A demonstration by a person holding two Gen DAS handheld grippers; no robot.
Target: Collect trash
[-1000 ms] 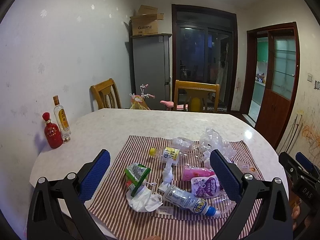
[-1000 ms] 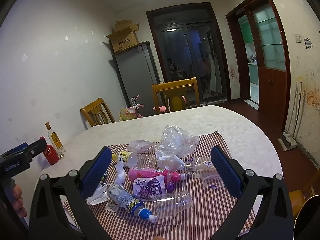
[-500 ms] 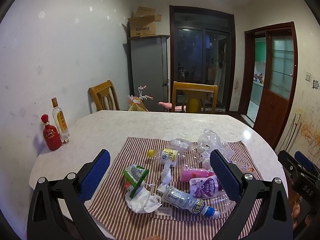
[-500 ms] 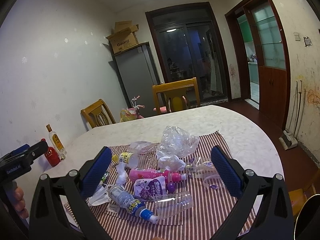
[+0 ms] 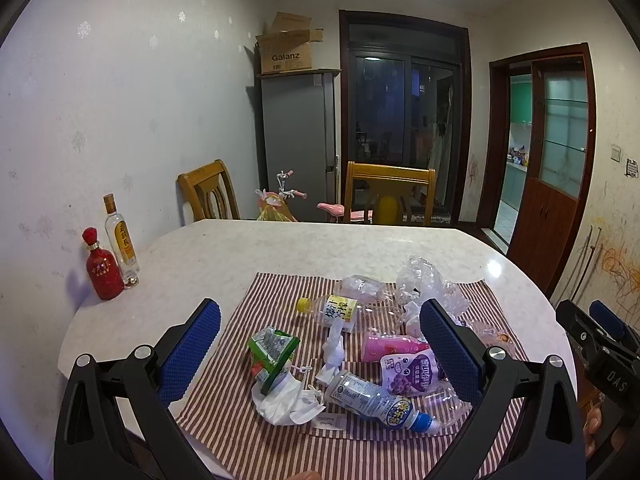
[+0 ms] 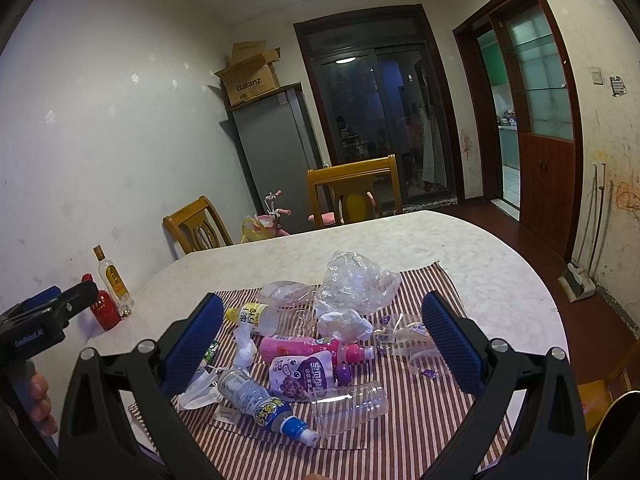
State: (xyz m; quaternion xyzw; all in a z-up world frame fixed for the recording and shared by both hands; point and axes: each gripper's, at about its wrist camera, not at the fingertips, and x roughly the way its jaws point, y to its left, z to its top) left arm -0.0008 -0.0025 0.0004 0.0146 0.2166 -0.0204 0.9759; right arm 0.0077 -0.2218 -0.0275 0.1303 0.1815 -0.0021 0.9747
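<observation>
Trash lies scattered on a red-and-white striped cloth [image 5: 240, 432] [image 6: 404, 444] at the near end of the table. I see a blue-capped bottle [image 5: 376, 402] [image 6: 260, 402], a pink bottle [image 5: 390, 352] [image 6: 312, 350], a purple pouch [image 5: 408, 374] [image 6: 302, 374], a yellow-capped bottle [image 5: 332, 310] [image 6: 254, 316], a green wrapper [image 5: 272, 350], crumpled white paper [image 5: 286, 404], a clear cup [image 6: 348, 406] and a crumpled clear bag [image 5: 430, 286] [image 6: 356, 282]. My left gripper [image 5: 320, 354] and right gripper [image 6: 324, 344] hover open above the pile, touching nothing.
A red bottle [image 5: 103, 266] [image 6: 105, 308] and a clear liquor bottle [image 5: 121, 238] [image 6: 113, 278] stand by the left wall. Two wooden chairs [image 5: 388, 192] [image 6: 196, 226] sit at the table's far side. A grey fridge [image 5: 298, 140] with a cardboard box stands behind.
Both grippers have risen or tilted up slightly; the pile sits a little lower in both views. Nothing on the table has moved and both grippers stay open.
</observation>
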